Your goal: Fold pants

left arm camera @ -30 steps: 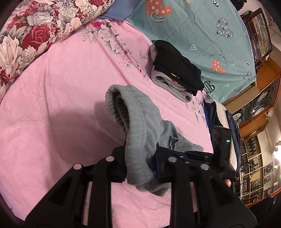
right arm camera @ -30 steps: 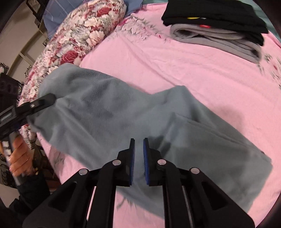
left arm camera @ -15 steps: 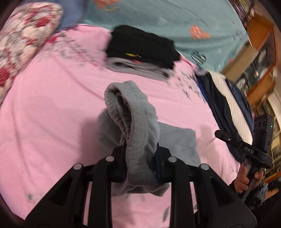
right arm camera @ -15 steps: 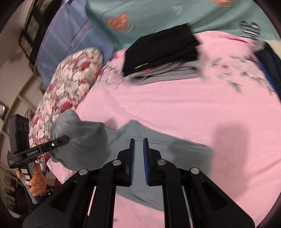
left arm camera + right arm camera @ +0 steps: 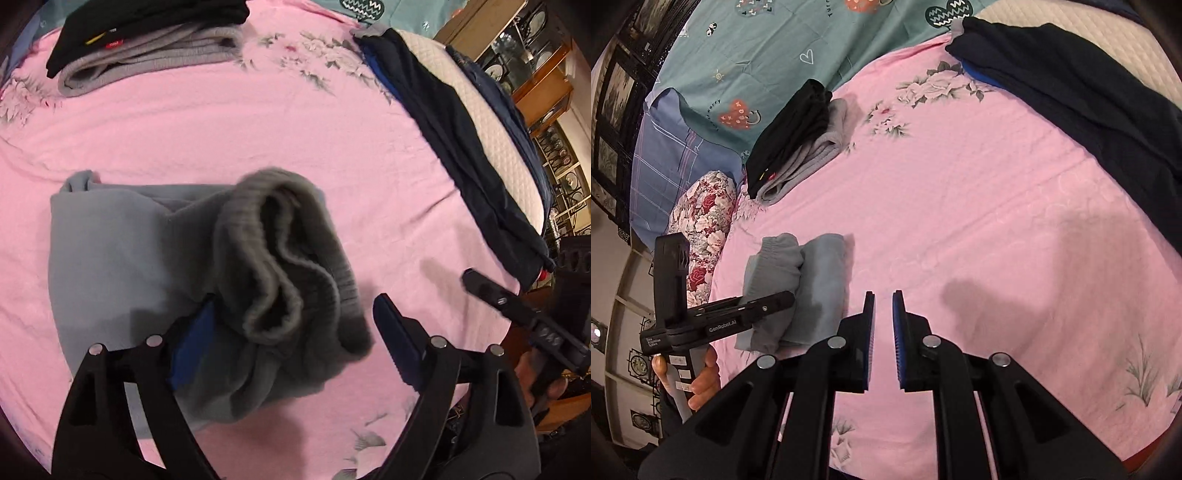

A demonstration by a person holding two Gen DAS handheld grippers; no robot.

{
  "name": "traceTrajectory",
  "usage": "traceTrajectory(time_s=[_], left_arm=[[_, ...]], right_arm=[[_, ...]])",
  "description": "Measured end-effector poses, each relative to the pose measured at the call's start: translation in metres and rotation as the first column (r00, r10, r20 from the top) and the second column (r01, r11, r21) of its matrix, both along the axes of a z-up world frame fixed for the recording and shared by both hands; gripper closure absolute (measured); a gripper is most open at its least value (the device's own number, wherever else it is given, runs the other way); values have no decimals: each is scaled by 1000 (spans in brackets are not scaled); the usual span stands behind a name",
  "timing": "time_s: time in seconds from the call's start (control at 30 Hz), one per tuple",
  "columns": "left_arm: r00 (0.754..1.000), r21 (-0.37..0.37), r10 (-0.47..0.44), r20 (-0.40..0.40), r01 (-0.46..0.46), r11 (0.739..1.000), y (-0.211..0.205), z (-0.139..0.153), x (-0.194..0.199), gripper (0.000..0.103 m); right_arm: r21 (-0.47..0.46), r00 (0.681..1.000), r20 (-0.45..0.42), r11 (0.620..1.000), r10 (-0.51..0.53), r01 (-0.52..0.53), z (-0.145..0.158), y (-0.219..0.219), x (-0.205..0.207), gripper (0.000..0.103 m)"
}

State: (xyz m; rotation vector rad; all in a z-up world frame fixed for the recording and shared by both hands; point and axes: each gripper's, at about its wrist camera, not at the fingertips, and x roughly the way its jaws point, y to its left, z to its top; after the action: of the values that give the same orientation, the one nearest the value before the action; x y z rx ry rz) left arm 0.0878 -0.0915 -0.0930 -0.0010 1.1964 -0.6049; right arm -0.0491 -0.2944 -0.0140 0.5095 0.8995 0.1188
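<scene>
Grey sweatpants (image 5: 147, 258) lie folded on the pink bedsheet (image 5: 258, 129), with the ribbed waistband (image 5: 288, 258) bunched on top. My left gripper (image 5: 291, 332) is open, its jaws spread wide on either side of the waistband. In the right wrist view the pants (image 5: 798, 288) lie at the left as a compact bundle, with the left gripper (image 5: 738, 314) over them. My right gripper (image 5: 882, 332) is nearly closed with a narrow gap, empty, above bare sheet to the right of the pants.
A stack of folded black and grey clothes (image 5: 147, 44) sits at the far side of the bed. Dark navy garments (image 5: 461, 147) lie along the right edge. A floral pillow (image 5: 705, 221) and a teal duvet (image 5: 812, 44) lie at the head.
The left gripper lowered the pants onto the sheet, folding them over, and opened, releasing the waistband. The right gripper drew back to the right, clear of the cloth.
</scene>
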Motion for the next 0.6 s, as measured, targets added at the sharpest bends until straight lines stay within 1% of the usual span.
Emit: traceTrajectory(time_s=[0.07,0.13,0.17,0.2,0.27,0.33,0.37,0.4,0.43,0.47,0.5,0.53,0.6], left_arm=[[999,-45,-30,40,32,998,4,15,-8,17],[997,-117,-12,74,21,993,20,33,-13,17],[996,-148,14,92,-1,989,32,41,-14,17],[992,-172,60,111,-40,984,48,49,-13,17],[978,-183,159,132,-134,974,81,54,-13,17],[967,-193,227,119,-201,960,107,51,-11,20],[964,-206,247,97,-223,953,119,46,-11,21],[964,-218,257,71,-236,947,129,41,-9,31],[964,-228,261,39,-246,942,134,34,-9,44],[966,-237,260,4,-251,938,136,26,-7,50],[967,-251,253,-31,-253,934,137,17,-5,61],[968,-261,243,-56,-249,933,138,10,-4,69],[970,-261,223,-98,-241,935,134,-6,0,72]], right_arm=[[6,1000,-12,1000,17,-16,-4,1,2,92],[6,999,-30,999,34,-34,-9,6,6,92],[5,999,-36,999,41,-40,-10,7,5,92],[4,998,-41,999,49,-49,-11,10,6,92],[-1,996,-45,997,77,-77,-9,22,9,92],[-5,990,-34,991,134,-134,-4,39,13,92],[-9,983,-23,983,185,-185,2,54,17,92],[-16,973,-15,973,230,-230,6,69,21,92],[-29,960,-7,960,279,-279,11,84,25,92],[-44,945,-4,944,326,-326,15,102,30,92],[-51,935,-7,934,354,-354,16,115,36,92],[-46,925,-13,924,379,-379,15,127,41,92],[-14,904,-30,904,426,-426,9,148,56,92]])
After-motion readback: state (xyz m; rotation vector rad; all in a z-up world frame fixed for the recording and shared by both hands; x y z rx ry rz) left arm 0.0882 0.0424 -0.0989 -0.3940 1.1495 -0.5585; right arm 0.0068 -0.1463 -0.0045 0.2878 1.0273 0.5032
